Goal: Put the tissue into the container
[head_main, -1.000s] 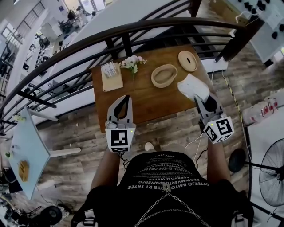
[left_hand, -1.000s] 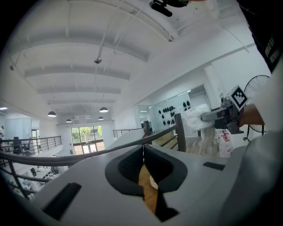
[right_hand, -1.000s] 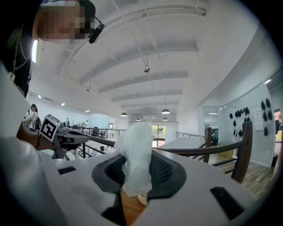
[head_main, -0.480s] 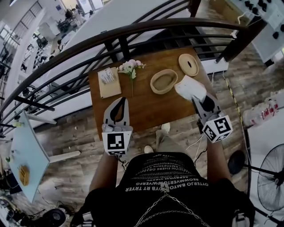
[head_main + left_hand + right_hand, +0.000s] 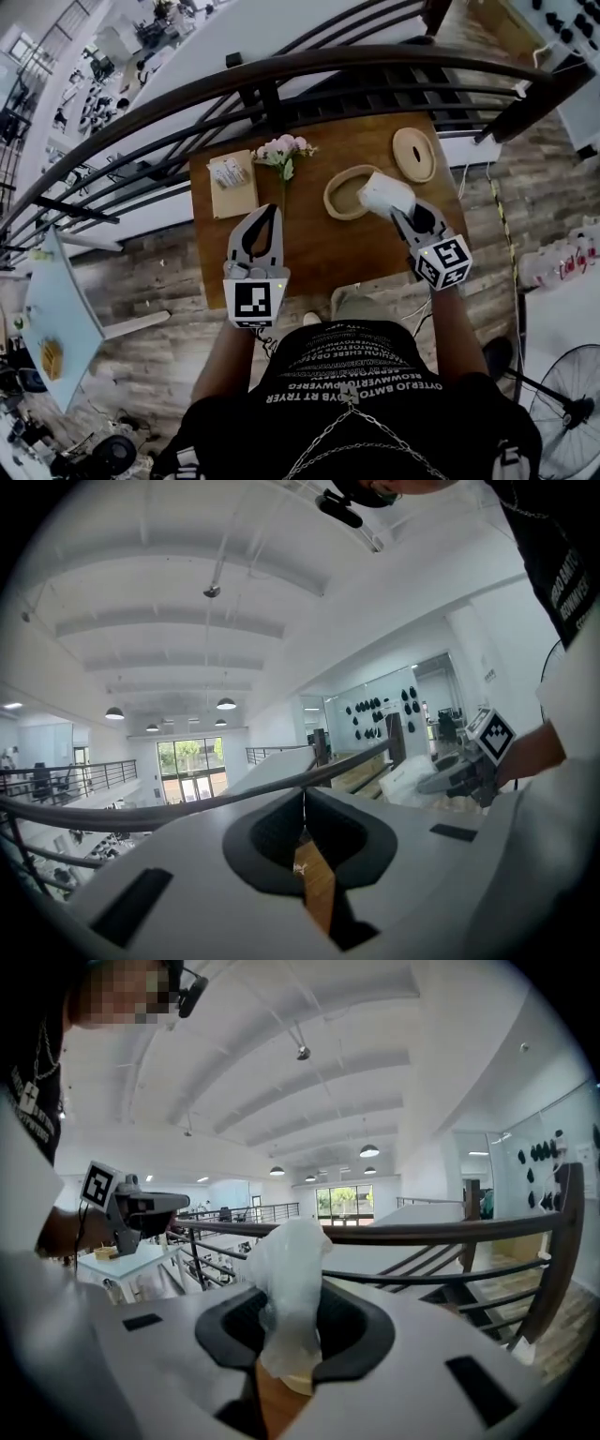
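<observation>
Head view: person stands at a wooden counter set against a dark railing.

- The right gripper has its jaws pinching the white tissue. Right gripper view agrees: the crumpled tissue is clamped between the jaws and sticks up past the tips.
- The tissue is off the counter, at the right end of the oval wooden container. From this angle it overlaps the container's right rim. Can't tell whether it touches.
- The container is open. Its round lid lies flat on the counter, just beyond it to the right and not touching it.
- The left gripper is over the counter left of centre, pointing toward the railing. Its jaws are pressed together at the tips with nothing between them. Left gripper view shows the tips meeting, with only a sliver of counter wood visible through the slot below them. It is well apart from the container.
- A pink-and-white flower bunch lies near the back edge, between a flat tan box and the container.
</observation>
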Demonstrator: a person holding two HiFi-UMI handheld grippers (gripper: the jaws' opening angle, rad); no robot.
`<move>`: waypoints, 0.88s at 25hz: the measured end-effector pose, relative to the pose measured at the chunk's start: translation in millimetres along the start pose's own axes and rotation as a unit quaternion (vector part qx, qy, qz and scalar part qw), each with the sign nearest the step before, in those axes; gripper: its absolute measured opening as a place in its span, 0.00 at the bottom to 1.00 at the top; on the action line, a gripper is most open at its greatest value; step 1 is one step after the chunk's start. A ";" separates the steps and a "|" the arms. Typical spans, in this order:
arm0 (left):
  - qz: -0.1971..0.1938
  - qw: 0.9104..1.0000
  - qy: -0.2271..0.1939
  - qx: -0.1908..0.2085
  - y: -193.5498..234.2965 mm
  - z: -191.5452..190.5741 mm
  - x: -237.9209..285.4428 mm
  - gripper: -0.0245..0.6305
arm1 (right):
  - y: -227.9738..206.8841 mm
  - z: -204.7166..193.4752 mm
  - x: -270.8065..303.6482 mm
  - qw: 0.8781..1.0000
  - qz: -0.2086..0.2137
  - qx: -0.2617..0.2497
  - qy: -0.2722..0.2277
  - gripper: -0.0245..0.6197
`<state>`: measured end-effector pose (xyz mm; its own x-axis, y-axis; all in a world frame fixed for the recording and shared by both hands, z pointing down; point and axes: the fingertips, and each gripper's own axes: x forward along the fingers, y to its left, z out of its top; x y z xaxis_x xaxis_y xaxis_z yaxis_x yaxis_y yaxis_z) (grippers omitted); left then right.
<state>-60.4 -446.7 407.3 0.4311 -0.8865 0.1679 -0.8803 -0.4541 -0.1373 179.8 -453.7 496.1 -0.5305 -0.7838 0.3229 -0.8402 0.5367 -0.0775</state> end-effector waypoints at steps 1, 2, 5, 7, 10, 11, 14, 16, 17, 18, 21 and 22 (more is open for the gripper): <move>0.002 1.000 0.004 -0.002 1.3 -2.3 7.0 0.08 | -6.4 -9.6 10.6 1.000 0.006 0.001 0.013 0.21; 0.005 1.000 0.009 -0.003 2.5 -5.0 14.2 0.08 | -12.9 -19.3 21.3 1.000 0.012 0.004 0.027 0.21; 0.011 1.000 0.020 -0.007 4.2 -15.4 33.2 0.08 | -28.9 -48.7 53.3 0.997 0.033 0.012 0.068 0.21; 0.015 0.999 0.031 -0.011 3.5 -23.8 42.0 0.08 | -36.0 -69.5 72.9 0.994 0.048 0.014 0.093 0.21; 0.022 0.998 0.052 -0.013 2.0 -34.1 51.6 0.08 | -44.1 -100.8 98.8 0.990 0.069 0.021 0.124 0.21; 0.024 0.998 0.057 -0.015 2.4 -37.6 54.2 0.08 | -46.1 -110.5 106.8 0.988 0.075 0.023 0.135 0.21; 0.037 0.997 0.070 -0.019 7.1 -47.2 59.7 0.08 | -48.0 -137.2 130.4 0.981 0.100 0.029 0.164 0.21; 0.046 0.996 0.077 -0.021 10.2 -51.5 61.6 0.08 | -47.3 -153.6 144.6 0.975 0.119 0.037 0.182 0.21; 0.049 0.995 0.079 -0.022 11.3 -53.4 62.4 0.08 | -47.0 -161.9 151.1 0.972 0.127 0.039 0.194 0.21; 0.053 0.995 0.081 -0.022 12.3 -55.7 62.8 0.08 | -46.3 -170.4 157.1 0.968 0.135 0.039 0.207 0.21; 0.062 0.994 0.090 -0.023 15.4 -61.9 61.2 0.08 | -42.1 -194.1 171.7 0.954 0.159 0.041 0.251 0.21; 0.066 0.993 0.094 -0.023 16.4 -62.7 59.9 0.08 | -40.5 -201.4 175.3 0.948 0.166 0.046 0.267 0.21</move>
<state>-61.4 -501.7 476.4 0.2711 -0.9036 0.3316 -0.9367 -0.3270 -0.1252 143.5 -549.9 745.8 -0.6552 -0.2934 0.6962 -0.6563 0.6775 -0.3321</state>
